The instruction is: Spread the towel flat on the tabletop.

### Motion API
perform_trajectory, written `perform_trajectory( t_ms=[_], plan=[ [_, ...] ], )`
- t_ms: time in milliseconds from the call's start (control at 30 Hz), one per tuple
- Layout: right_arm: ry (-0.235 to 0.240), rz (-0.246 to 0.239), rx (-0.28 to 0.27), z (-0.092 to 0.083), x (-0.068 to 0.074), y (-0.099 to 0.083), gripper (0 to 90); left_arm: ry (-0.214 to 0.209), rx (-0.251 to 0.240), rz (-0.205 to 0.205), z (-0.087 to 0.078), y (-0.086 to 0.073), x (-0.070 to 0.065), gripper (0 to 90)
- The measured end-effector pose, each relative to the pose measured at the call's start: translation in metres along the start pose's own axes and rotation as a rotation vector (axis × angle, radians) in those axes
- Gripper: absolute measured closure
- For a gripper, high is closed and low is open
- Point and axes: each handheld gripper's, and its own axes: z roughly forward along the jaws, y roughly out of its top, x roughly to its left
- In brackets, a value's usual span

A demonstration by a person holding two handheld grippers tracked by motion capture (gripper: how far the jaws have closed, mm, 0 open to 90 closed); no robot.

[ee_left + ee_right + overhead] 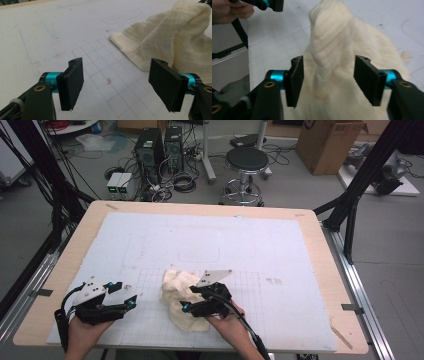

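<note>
A crumpled cream cloth (175, 287) lies on the white gridded mat (280, 250) near the front edge. My right gripper (189, 299) hovers over the cloth's near side. In the right gripper view its jaws (328, 80) stand apart around a raised fold of the cloth (332, 37), with the pads not pressing on it. My left gripper (127, 295) rests to the left of the cloth, apart from it. Its jaws (117, 85) are wide open over bare mat, and the cloth (175, 37) lies ahead to the right.
The mat sits on a wooden table (325, 270) with black frame posts at both sides. A stool (246, 162), computer towers (150, 147) and a cardboard box (327, 142) stand on the floor beyond the far edge.
</note>
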Motion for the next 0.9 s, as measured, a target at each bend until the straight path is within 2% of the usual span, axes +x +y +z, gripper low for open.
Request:
perform_trajectory(
  t_ms=[33,100,200,267,300,367,467,500,600,667,700,733,767,800,900],
  plan=[
    [-0.002,0.001,-0.019,-0.008,-0.001,-0.001,37.1,-0.033,-0.002,-0.014,0.005,0.005,-0.001,29.5],
    [-0.013,-0.002,-0.043,-0.02,-0.005,-0.004,36.5,-0.051,0.003,-0.003,0.011,0.012,-0.001,31.7],
    [-0.058,-0.006,-0.059,-0.042,-0.015,-0.008,37.2,-0.072,0.029,0.001,0.025,0.021,-0.002,32.9],
    [-0.086,-0.002,-0.06,-0.054,-0.022,-0.011,37.4,-0.068,0.034,0.016,0.037,0.028,-0.003,36.0],
    [-0.097,0.002,-0.062,-0.059,-0.024,-0.013,37.4,-0.068,0.034,0.016,0.037,0.028,-0.003,36.8],
    [-0.12,0.01,-0.07,-0.069,-0.03,-0.016,37.5,-0.068,0.033,-0.003,0.054,0.038,0.001,39.6],
    [-0.151,0.01,-0.085,-0.08,-0.039,-0.023,38.0,-0.058,0.045,-0.006,0.066,0.043,0.002,45.1],
    [-0.152,0.013,-0.089,-0.082,-0.041,-0.025,39.3,-0.05,0.073,-0.005,0.077,0.047,0.004,46.6],
    [-0.17,0.016,-0.095,-0.084,-0.046,-0.031,39.6,-0.037,0.114,-0.009,0.093,0.051,0.006,50.7],
    [-0.172,0.025,-0.083,-0.082,-0.048,-0.034,39.6,-0.051,0.133,-0.017,0.104,0.052,0.006,52.1],
    [-0.174,0.019,-0.076,-0.081,-0.049,-0.034,39.6,-0.051,0.133,-0.017,0.104,0.052,0.006,53.0],
    [-0.176,0.013,-0.074,-0.08,-0.049,-0.035,39.7,-0.062,0.172,-0.021,0.114,0.05,0.007,53.5],
    [-0.174,0.016,-0.075,-0.079,-0.05,-0.035,39.7,-0.062,0.172,-0.021,0.114,0.05,0.007,54.1],
    [-0.169,0.022,-0.074,-0.077,-0.05,-0.036,40.0,-0.073,0.206,-0.033,0.124,0.047,0.006,55.0],
    [-0.162,0.024,-0.058,-0.072,-0.052,-0.038,40.3,-0.084,0.252,-0.002,0.133,0.045,0.002,57.9]
  ],
)
